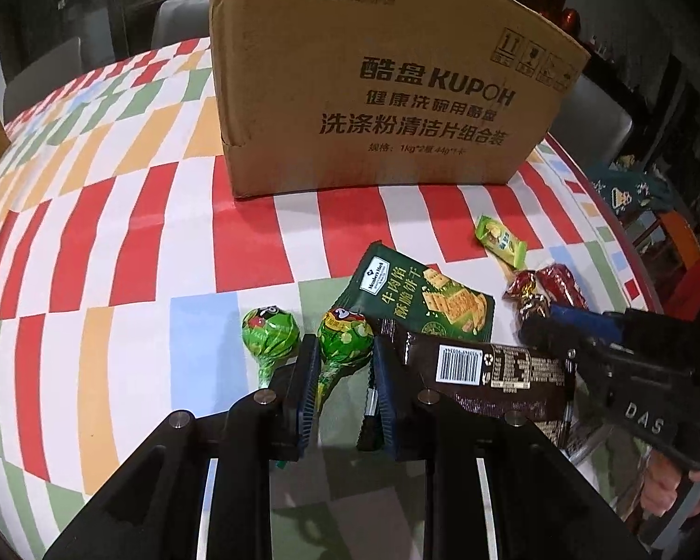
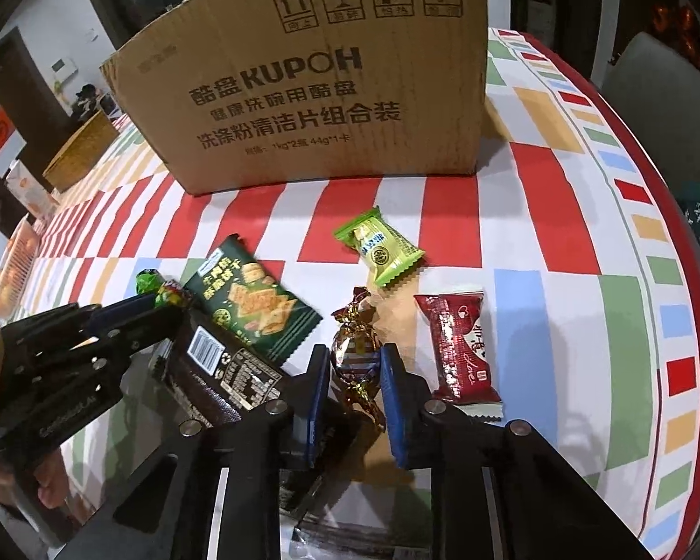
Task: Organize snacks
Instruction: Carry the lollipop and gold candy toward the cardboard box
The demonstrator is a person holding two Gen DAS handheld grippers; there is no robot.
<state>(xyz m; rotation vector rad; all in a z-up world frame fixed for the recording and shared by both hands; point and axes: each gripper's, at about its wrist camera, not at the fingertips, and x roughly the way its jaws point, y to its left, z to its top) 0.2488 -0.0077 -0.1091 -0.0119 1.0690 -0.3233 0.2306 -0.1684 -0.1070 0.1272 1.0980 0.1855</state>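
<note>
Right tool [image 2: 353, 366] clenched on foil-wrapped candy [image 2: 355, 358] (light, crinkly, slippery; grip round middle), left tool [image 1: 340, 368] grasping green lollipop [image 1: 345, 343]

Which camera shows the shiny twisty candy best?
The right wrist view: the foil-wrapped candy sits close and whole between the right tool's pads. The left wrist view shows it small, partly behind the right tool.

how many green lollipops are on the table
2: one lollipop lies free beside the left tongs, the other lollipop sits between its fingers. More may be hidden under the packets.
</note>
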